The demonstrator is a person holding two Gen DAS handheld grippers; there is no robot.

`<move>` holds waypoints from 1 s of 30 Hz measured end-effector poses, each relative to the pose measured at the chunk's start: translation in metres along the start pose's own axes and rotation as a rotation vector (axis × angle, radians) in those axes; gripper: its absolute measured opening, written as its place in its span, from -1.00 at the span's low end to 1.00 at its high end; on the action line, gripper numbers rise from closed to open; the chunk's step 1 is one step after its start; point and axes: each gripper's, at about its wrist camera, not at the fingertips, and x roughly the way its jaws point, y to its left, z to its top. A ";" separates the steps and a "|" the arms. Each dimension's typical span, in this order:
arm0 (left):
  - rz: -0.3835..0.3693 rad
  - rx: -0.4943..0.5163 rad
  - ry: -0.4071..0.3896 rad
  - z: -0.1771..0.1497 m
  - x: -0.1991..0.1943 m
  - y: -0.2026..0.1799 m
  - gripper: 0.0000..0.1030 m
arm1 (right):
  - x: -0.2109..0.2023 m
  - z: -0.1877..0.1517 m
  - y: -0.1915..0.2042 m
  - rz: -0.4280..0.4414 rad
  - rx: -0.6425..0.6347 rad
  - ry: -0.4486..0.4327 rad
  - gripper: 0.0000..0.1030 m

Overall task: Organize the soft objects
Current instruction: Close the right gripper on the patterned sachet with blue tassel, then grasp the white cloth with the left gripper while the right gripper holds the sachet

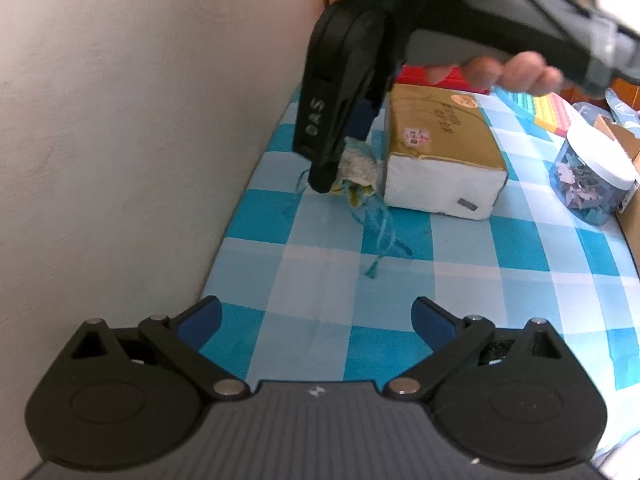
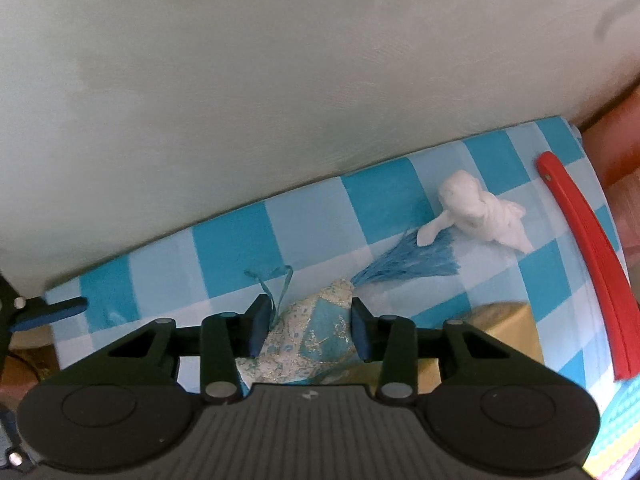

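A small fabric pouch (image 2: 310, 330), blue with pale gold-flecked patches and a blue tassel (image 2: 408, 266), sits pinched in the right gripper (image 2: 308, 330), just beside a gold tissue pack (image 1: 440, 152). The left gripper (image 1: 316, 320) gapes wide, holding nothing.

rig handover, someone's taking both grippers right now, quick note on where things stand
Right gripper: shut on the sachet, by the wall; its blue tassel trails on the checked cloth.
Left gripper: open, holding nothing, low over the cloth.
Tissue pack lies beside the sachet; white plush seal lies past the tassel.
Done: sachet gripped. Left: place it, then likely the seal and tissue pack.
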 end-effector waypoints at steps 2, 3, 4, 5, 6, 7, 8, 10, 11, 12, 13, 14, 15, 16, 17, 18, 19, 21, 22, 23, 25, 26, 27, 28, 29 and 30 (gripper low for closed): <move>0.010 0.002 0.002 -0.002 -0.002 0.001 0.95 | -0.010 -0.006 0.005 0.009 0.000 -0.022 -0.10; 0.017 0.003 0.001 -0.002 -0.004 0.002 0.95 | -0.016 -0.009 0.008 0.009 -0.001 -0.034 -0.10; 0.022 0.005 -0.001 -0.003 -0.006 0.002 0.95 | -0.021 -0.011 0.013 0.012 0.002 -0.045 -0.10; 0.027 0.006 -0.002 -0.003 -0.008 0.003 0.95 | -0.026 -0.014 0.017 0.018 0.003 -0.057 -0.10; 0.033 0.007 -0.005 -0.004 -0.010 0.004 0.95 | -0.031 -0.016 0.019 0.022 0.006 -0.069 -0.10; 0.037 0.009 -0.008 -0.005 -0.013 0.004 0.95 | -0.036 -0.020 0.022 0.024 0.008 -0.081 -0.10; 0.042 0.012 -0.009 -0.005 -0.016 0.004 0.95 | -0.038 -0.022 0.022 0.025 0.006 -0.088 -0.10; 0.053 0.019 -0.011 -0.008 -0.021 0.003 0.95 | -0.049 -0.032 0.030 0.027 0.004 -0.111 -0.10; 0.058 0.023 -0.013 -0.008 -0.023 0.003 0.95 | -0.052 -0.036 0.032 0.029 0.005 -0.119 -0.10; 0.064 0.029 -0.016 -0.009 -0.026 0.002 0.95 | -0.057 -0.041 0.035 0.028 0.007 -0.129 -0.10; 0.068 0.035 -0.018 -0.010 -0.029 0.001 0.95 | -0.062 -0.046 0.037 0.028 0.007 -0.139 -0.10; 0.070 0.039 -0.018 -0.011 -0.032 0.001 0.96 | -0.068 -0.055 0.041 0.026 0.010 -0.152 -0.10; 0.068 0.041 -0.021 -0.013 -0.035 0.000 0.96 | -0.073 -0.062 0.043 0.024 0.016 -0.164 -0.10; 0.065 0.042 -0.022 -0.015 -0.037 0.000 0.95 | -0.077 -0.068 0.044 0.023 0.022 -0.175 -0.10; 0.066 0.043 -0.019 -0.016 -0.039 0.000 0.96 | -0.082 -0.076 0.045 0.021 0.029 -0.186 -0.10; 0.069 0.047 -0.017 -0.017 -0.041 0.000 0.96 | -0.086 -0.083 0.046 0.018 0.037 -0.194 -0.10; 0.074 0.052 -0.017 -0.017 -0.041 0.000 0.96 | -0.089 -0.091 0.047 0.013 0.048 -0.204 -0.10; 0.089 0.063 -0.022 -0.017 -0.044 -0.001 0.96 | -0.097 -0.109 0.048 0.007 0.067 -0.222 -0.10; 0.092 0.069 -0.027 -0.017 -0.045 -0.001 0.96 | -0.101 -0.118 0.048 0.002 0.079 -0.229 -0.10; 0.097 0.071 -0.030 -0.015 -0.046 -0.001 0.96 | -0.104 -0.128 0.048 -0.002 0.089 -0.234 -0.09; 0.108 0.079 -0.046 -0.010 -0.050 -0.001 0.96 | -0.108 -0.147 0.047 -0.019 0.104 -0.241 -0.09; 0.110 0.082 -0.058 -0.007 -0.052 -0.003 0.96 | -0.109 -0.157 0.046 -0.029 0.121 -0.243 -0.09; 0.113 0.079 -0.071 -0.002 -0.054 -0.003 0.96 | -0.110 -0.167 0.045 -0.032 0.136 -0.242 -0.09; 0.114 0.076 -0.085 0.004 -0.056 -0.004 0.96 | -0.111 -0.175 0.044 -0.034 0.149 -0.242 -0.09; 0.112 0.078 -0.099 0.011 -0.058 -0.005 0.96 | -0.112 -0.184 0.042 -0.038 0.165 -0.245 -0.09; 0.107 0.079 -0.116 0.017 -0.060 -0.006 0.96 | -0.111 -0.191 0.041 -0.039 0.181 -0.247 -0.09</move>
